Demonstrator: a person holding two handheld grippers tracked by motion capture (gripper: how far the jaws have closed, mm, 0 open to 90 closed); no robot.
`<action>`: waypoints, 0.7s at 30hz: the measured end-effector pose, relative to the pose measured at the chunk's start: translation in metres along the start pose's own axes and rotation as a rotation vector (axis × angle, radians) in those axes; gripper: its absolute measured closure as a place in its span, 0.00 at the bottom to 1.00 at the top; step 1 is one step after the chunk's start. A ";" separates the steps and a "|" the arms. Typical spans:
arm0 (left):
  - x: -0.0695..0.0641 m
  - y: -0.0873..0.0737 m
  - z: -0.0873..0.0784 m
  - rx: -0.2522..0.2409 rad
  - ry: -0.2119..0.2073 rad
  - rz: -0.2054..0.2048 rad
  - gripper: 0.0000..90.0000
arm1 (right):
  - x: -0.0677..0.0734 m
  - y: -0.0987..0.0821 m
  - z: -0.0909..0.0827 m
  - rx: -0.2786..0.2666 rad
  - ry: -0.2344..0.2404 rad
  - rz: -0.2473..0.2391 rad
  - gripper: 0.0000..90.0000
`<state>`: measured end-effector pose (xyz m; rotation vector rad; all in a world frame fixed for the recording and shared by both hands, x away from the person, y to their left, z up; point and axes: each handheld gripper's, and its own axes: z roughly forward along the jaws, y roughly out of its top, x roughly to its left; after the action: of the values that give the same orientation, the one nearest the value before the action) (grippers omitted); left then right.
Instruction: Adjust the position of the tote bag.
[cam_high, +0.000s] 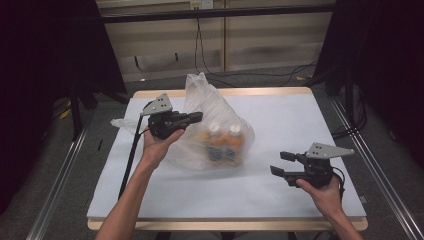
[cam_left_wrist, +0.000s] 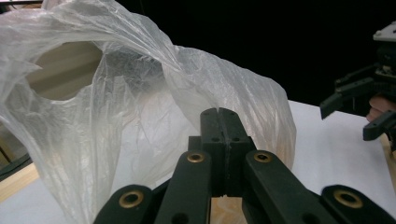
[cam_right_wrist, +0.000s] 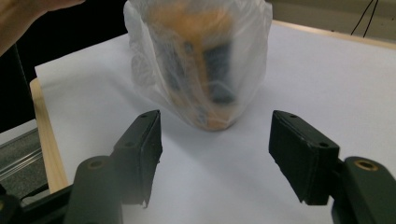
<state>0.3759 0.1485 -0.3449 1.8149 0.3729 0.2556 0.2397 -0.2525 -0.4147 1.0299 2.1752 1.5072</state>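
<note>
Left gripper: held level at the plastic bag, jaws pinched on its film.
Right gripper: level, right of bag, jaws apart, empty.
Bottles: blurred behind film.

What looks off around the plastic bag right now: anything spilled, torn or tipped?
Nothing stands out. The plastic bag sits on the table with two orange bottles upright inside; no spill or tear shows. The left gripper is shut at the bag's side.
</note>
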 end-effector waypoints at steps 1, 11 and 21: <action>-0.001 0.000 0.000 -0.001 -0.002 0.006 1.00 | 0.000 0.003 0.000 -0.003 0.004 -0.004 0.39; -0.013 0.001 0.004 -0.001 -0.029 0.016 1.00 | -0.002 0.032 0.002 -0.045 0.021 -0.042 0.42; -0.028 0.004 0.007 0.001 -0.050 0.036 1.00 | -0.003 0.054 0.007 -0.078 0.036 -0.064 0.45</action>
<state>0.3527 0.1306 -0.3423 1.8268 0.3054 0.2346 0.2672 -0.2395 -0.3692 0.9064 2.1336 1.5799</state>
